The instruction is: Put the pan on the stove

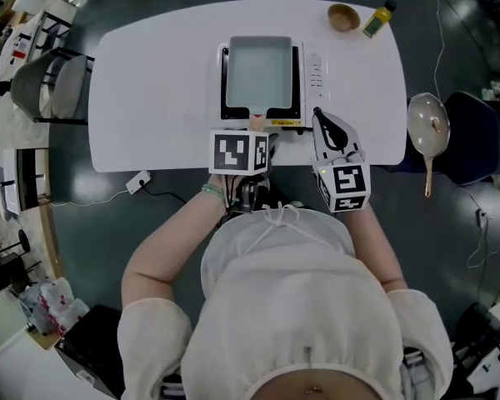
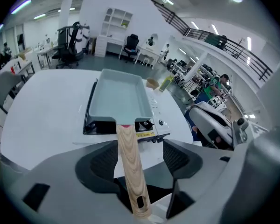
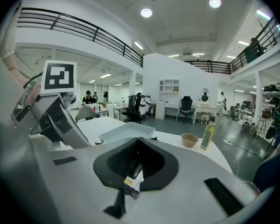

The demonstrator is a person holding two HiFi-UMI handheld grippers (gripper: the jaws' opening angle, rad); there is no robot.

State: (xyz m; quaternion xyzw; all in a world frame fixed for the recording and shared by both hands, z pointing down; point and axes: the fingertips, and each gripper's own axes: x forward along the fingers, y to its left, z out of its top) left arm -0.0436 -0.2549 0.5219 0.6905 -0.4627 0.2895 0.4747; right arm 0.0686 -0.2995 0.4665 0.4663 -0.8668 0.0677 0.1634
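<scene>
A pale rectangular pan (image 1: pixel 258 73) sits on the black portable stove (image 1: pixel 313 75) on the white table (image 1: pixel 150 98). Its wooden handle (image 1: pixel 257 122) points toward me. In the left gripper view the pan (image 2: pixel 119 99) rests on the stove (image 2: pixel 148 133), and the handle (image 2: pixel 132 167) runs between the jaws of my left gripper (image 2: pixel 140 158). Those jaws stand open, with a clear gap on the handle's right side. My left gripper (image 1: pixel 257 137) is at the table's near edge. My right gripper (image 1: pixel 320 118) hovers beside the stove's right front corner. It is shut (image 3: pixel 135 160) with nothing held.
A wooden bowl (image 1: pixel 343 17) and a yellow oil bottle (image 1: pixel 380 18) stand at the table's far right corner. A round white pan (image 1: pixel 427 123) lies on a dark seat to the right. A grey chair (image 1: pixel 50 86) stands left of the table. A power strip (image 1: pixel 138 182) lies on the floor.
</scene>
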